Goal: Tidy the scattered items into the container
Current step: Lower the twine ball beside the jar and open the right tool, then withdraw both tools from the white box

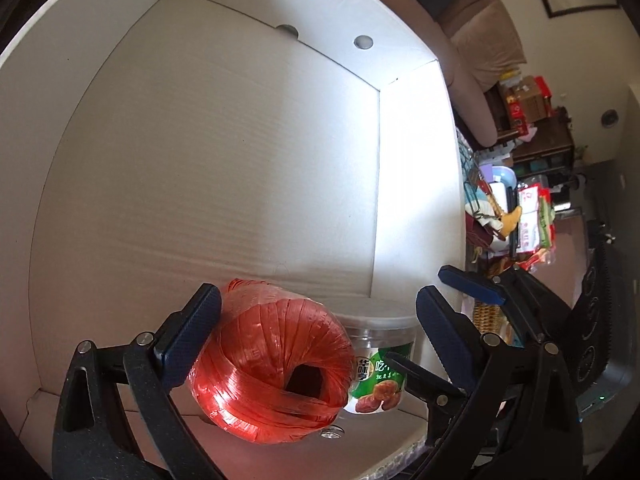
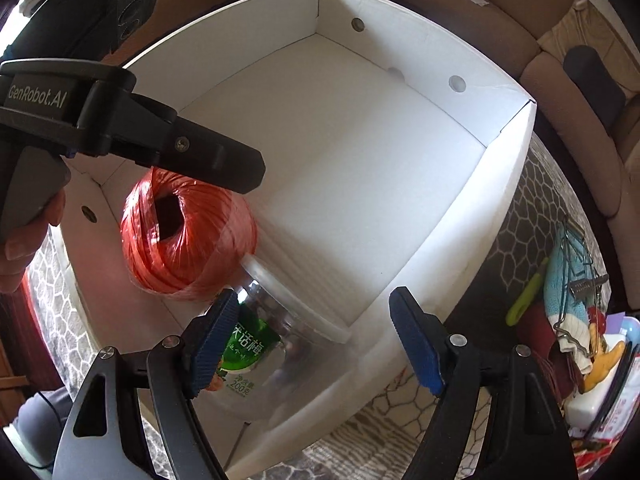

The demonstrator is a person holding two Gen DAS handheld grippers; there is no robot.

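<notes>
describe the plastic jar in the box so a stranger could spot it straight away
Look inside the large white cardboard box, at its near corner. Beside the round orange-red ball of plastic twine is a clear plastic jar with a translucent lid and a green label, the only see-through thing there.

Both grippers point steeply downward. The left gripper [image 1: 320, 340] gapes wide; the right gripper [image 2: 316, 344] also stands parted, pads bare.

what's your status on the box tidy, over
Left gripper jaws open around red twine ball, inside white box. Right gripper jaws open above clear jar, also inside. Nothing in the way.
</notes>
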